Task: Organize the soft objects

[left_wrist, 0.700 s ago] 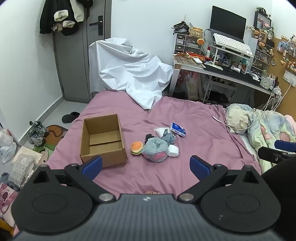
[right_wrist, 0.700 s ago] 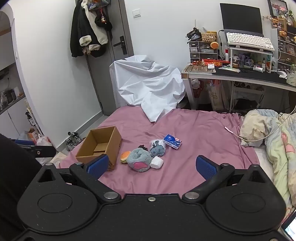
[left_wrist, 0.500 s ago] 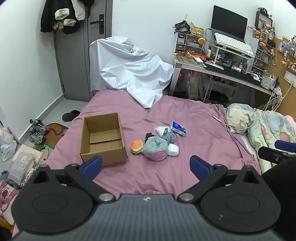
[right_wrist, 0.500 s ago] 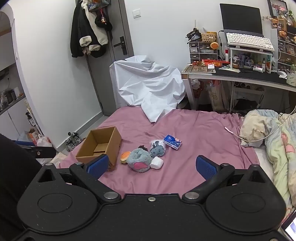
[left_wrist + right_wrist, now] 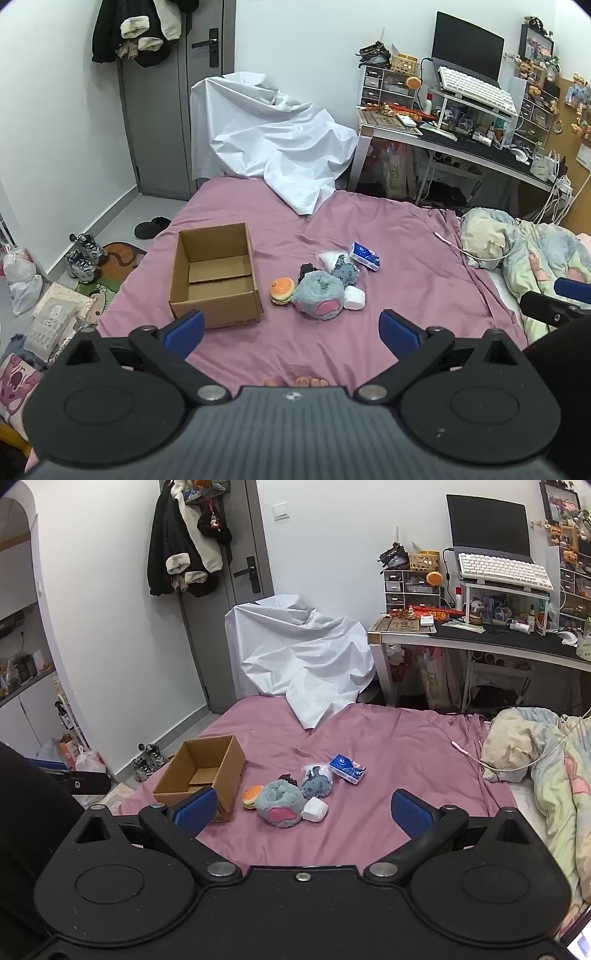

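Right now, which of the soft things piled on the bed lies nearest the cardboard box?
The burger plush: orange and tan, at the pile's box-side edge, beside the cardboard box.

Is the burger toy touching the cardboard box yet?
Apart. The left wrist view shows pink bedsheet between the burger toy and the cardboard box.

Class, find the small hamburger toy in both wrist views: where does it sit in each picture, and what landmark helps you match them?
Left wrist view: hamburger toy at centre, right of the cardboard box, against the grey plush.
Right wrist view: hamburger toy left of centre, between cardboard box and grey plush.
Shared landmark: the cardboard box.
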`<state>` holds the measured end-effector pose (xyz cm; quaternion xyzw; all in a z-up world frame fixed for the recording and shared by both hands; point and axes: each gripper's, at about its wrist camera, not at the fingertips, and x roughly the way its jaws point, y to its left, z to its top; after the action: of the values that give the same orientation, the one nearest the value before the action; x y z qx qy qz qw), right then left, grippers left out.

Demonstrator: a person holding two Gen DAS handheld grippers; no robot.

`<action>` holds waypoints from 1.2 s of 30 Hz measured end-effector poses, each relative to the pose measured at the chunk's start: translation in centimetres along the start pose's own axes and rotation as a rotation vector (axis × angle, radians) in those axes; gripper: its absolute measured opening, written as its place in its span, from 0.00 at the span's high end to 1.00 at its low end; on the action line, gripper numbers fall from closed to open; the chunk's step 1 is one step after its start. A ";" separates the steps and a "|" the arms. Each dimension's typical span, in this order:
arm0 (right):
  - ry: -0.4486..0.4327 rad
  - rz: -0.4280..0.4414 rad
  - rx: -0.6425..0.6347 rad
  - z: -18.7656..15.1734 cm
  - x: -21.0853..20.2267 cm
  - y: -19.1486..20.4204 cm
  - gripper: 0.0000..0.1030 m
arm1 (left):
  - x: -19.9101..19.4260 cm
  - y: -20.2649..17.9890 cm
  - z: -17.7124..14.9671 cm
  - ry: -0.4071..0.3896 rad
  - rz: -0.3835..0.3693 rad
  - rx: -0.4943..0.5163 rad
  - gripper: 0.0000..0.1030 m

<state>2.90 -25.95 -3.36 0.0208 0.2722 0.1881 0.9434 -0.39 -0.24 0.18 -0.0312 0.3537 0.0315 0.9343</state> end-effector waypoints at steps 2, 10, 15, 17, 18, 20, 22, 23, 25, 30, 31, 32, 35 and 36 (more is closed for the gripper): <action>-0.002 0.002 0.001 0.0 -0.1 0.0 0.02 | -0.1 0.0 0.0 0.000 0.002 -0.002 0.03; -0.001 0.007 0.010 0.0 -0.1 -0.1 0.02 | -0.2 0.3 0.1 -0.007 0.007 0.000 0.03; -0.001 0.009 0.012 0.0 -0.1 -0.2 0.02 | -0.4 0.4 0.0 -0.010 0.010 0.000 0.03; 0.000 0.010 0.015 0.0 -0.1 -0.2 0.02 | -0.4 0.4 0.1 -0.011 0.011 -0.002 0.03; 0.000 0.009 0.015 0.0 -0.1 -0.2 0.02 | -0.4 0.4 0.1 -0.012 0.012 -0.004 0.03; 0.001 0.009 0.013 0.0 -0.1 -0.2 0.02 | -0.4 0.5 0.1 -0.013 0.012 -0.006 0.03; 0.004 0.010 0.015 0.0 -0.1 -0.3 0.02 | -0.4 0.4 0.0 -0.012 0.011 -0.007 0.03; 0.006 0.010 0.017 0.0 -0.1 -0.3 0.02 | -0.4 0.4 0.0 -0.010 0.008 -0.010 0.03; 0.010 0.011 0.023 -0.1 -0.1 -0.3 0.02 | -0.4 0.5 0.0 -0.006 0.004 -0.016 0.03; 0.009 0.016 0.035 -0.2 -0.1 -0.3 0.02 | -0.3 0.5 -0.1 -0.005 0.006 -0.015 0.03; 0.009 0.017 0.035 -0.3 -0.1 -0.3 0.02 | -0.3 0.5 -0.1 -0.006 0.008 -0.014 0.03; 0.008 0.016 0.034 -0.2 -0.1 -0.3 0.02 | -0.4 0.5 -0.1 -0.007 0.009 -0.013 0.03; 0.006 0.017 0.031 -0.2 -0.1 -0.4 0.02 | -0.4 0.4 -0.1 -0.002 0.013 -0.011 0.03; 0.006 0.017 0.033 -0.2 -0.1 -0.4 0.02 | -0.4 0.4 -0.1 -0.001 0.015 -0.012 0.03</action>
<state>2.87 -26.36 -3.56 0.0379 0.2779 0.1918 0.9405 -0.74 0.12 0.38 -0.0344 0.3532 0.0405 0.9340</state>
